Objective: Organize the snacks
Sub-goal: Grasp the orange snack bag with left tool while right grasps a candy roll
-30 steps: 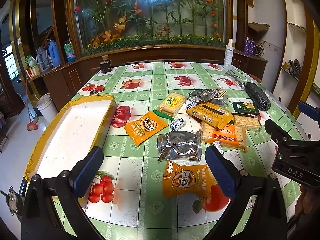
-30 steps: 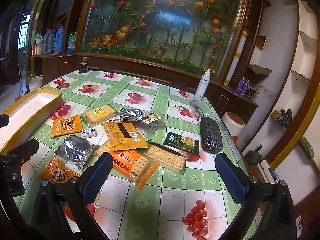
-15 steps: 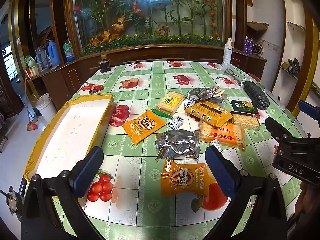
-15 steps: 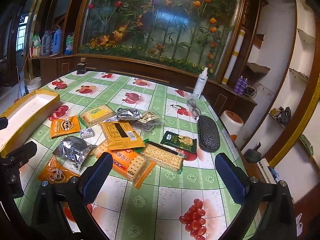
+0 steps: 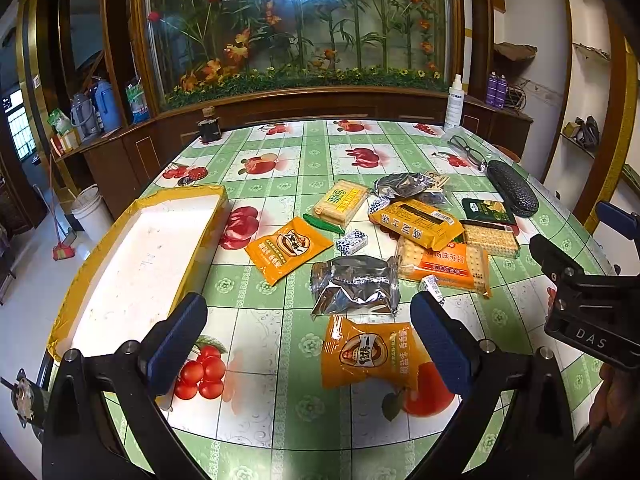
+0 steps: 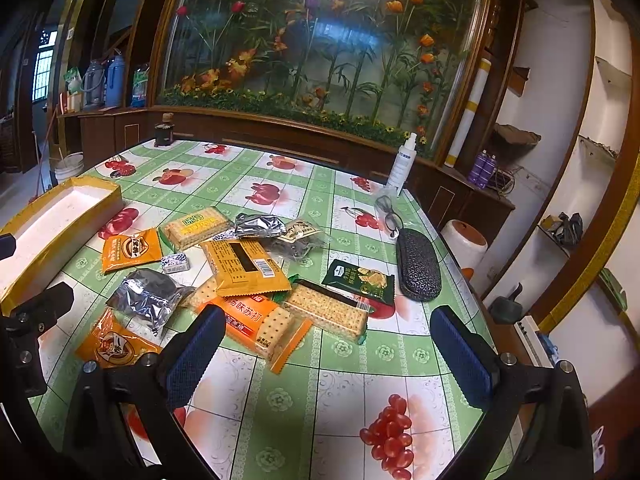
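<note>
Left wrist: showing "DAS" on right gripper [image 5: 592,304]; left gripper [image 5: 308,340] spread wide, hovering over orange snack packet [image 5: 370,350] lying flat beside silver pouch [image 5: 356,285]
Right wrist: hanging released, empty, above cracker pack [image 6: 326,312]

Snack heap [image 5: 400,248] beside bare tray [image 5: 132,272]

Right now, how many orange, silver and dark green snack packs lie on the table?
orange packs: 4
silver packs: 2
dark green packs: 1
total: 7
</note>
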Motion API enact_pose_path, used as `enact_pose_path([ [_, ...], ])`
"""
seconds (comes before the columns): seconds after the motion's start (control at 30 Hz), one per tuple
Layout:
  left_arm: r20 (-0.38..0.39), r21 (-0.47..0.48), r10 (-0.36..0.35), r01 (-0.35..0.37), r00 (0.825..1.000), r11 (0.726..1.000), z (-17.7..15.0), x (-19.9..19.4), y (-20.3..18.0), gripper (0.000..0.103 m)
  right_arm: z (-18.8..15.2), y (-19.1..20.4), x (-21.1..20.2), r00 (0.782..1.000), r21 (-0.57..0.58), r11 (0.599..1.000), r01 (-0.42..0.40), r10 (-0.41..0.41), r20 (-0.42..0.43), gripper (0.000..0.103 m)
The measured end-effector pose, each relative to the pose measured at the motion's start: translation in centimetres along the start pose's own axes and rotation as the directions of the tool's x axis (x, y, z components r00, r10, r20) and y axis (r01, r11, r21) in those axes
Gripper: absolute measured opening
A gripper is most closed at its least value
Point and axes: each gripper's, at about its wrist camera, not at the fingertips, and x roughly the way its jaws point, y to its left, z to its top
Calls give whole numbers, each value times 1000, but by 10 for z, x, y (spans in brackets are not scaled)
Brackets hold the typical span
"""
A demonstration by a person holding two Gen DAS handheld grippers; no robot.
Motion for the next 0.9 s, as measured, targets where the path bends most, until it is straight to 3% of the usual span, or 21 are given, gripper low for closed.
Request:
enact_pose_path([
  [0.27,-12,0,-10,10,1000,1000,-3,1,1,102,-5,-1,2,1000,10,1000,-10,10,-17,103],
  [0.37,-31,13,-25,25,999,1000,-6,4,-2,102,-7,-5,4,994,46,994,-100,101,-27,103],
  [0.43,-58,22,-45,46,997,999,-12,10,-6,102,-10,-5,8,972,80,970,-230,233,-35,103],
  [0.6,-129,62,-62,71,990,996,-29,27,-14,102,-23,9,31,905,107,910,-401,412,-106,96],
  [0.77,-151,54,-54,63,987,997,-38,33,-2,102,-32,20,53,841,146,856,-496,515,-164,71],
  [0.9,-184,9,-94,97,978,995,-42,42,10,102,-33,31,72,814,162,839,-520,544,-204,71],
])
